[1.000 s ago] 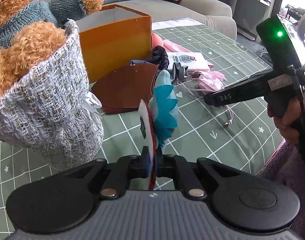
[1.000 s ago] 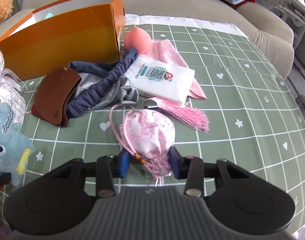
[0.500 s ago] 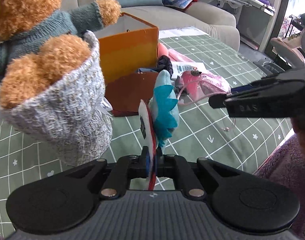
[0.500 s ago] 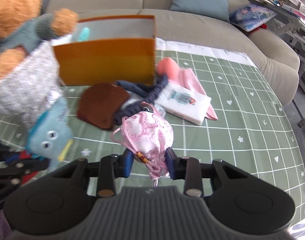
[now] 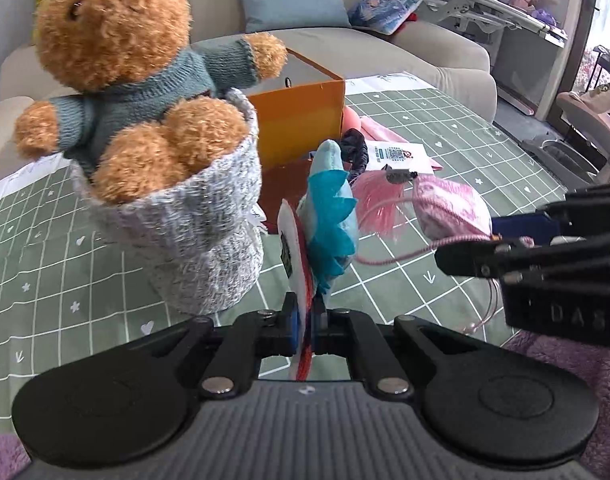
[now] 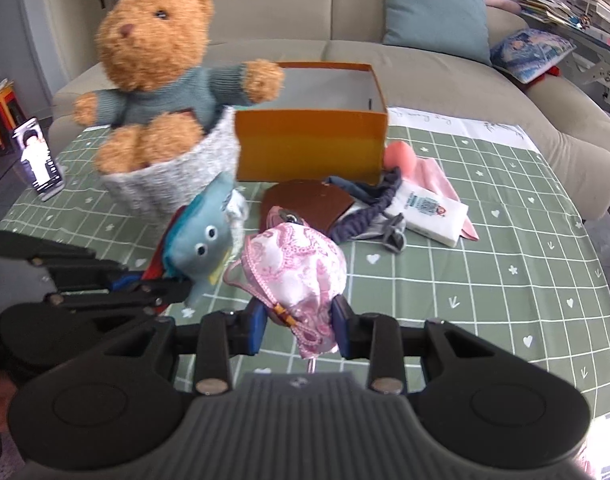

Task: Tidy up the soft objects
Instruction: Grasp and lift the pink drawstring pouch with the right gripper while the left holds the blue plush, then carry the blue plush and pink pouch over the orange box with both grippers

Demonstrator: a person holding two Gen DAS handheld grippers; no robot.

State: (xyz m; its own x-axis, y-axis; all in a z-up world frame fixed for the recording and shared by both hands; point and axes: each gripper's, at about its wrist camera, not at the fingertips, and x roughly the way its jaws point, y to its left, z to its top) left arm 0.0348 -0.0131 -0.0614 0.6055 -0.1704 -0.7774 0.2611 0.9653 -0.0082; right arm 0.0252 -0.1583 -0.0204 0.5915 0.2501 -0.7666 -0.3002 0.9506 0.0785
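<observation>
My left gripper point(image 5: 303, 330) is shut on a flat blue felt toy point(image 5: 329, 216) with a red and white edge, held off the green mat. The same blue felt toy point(image 6: 203, 240) shows googly eyes in the right wrist view, clamped in the left gripper point(image 6: 145, 286). My right gripper point(image 6: 299, 330) is shut on a pink brocade pouch point(image 6: 295, 264) with a cord, lifted above the mat. That pink pouch point(image 5: 451, 212) and its tassel hang at the right gripper point(image 5: 505, 236) in the left wrist view. An orange box point(image 6: 311, 144) stands open behind.
A teddy bear point(image 6: 157, 64) sits in a grey knit basket point(image 6: 173, 176) left of the box. A brown leather piece point(image 6: 309, 204), dark scrunchie fabric point(image 6: 365, 216), tissue pack point(image 6: 425, 212) and pink cloth point(image 6: 437, 180) lie on the green grid mat point(image 6: 485, 280). A phone point(image 6: 37, 158) stands at far left.
Both grippers have risen. The right gripper closed on the pink pouch and lifted it off the mat, and it has come closer to the left gripper. The blue toy stays clamped.
</observation>
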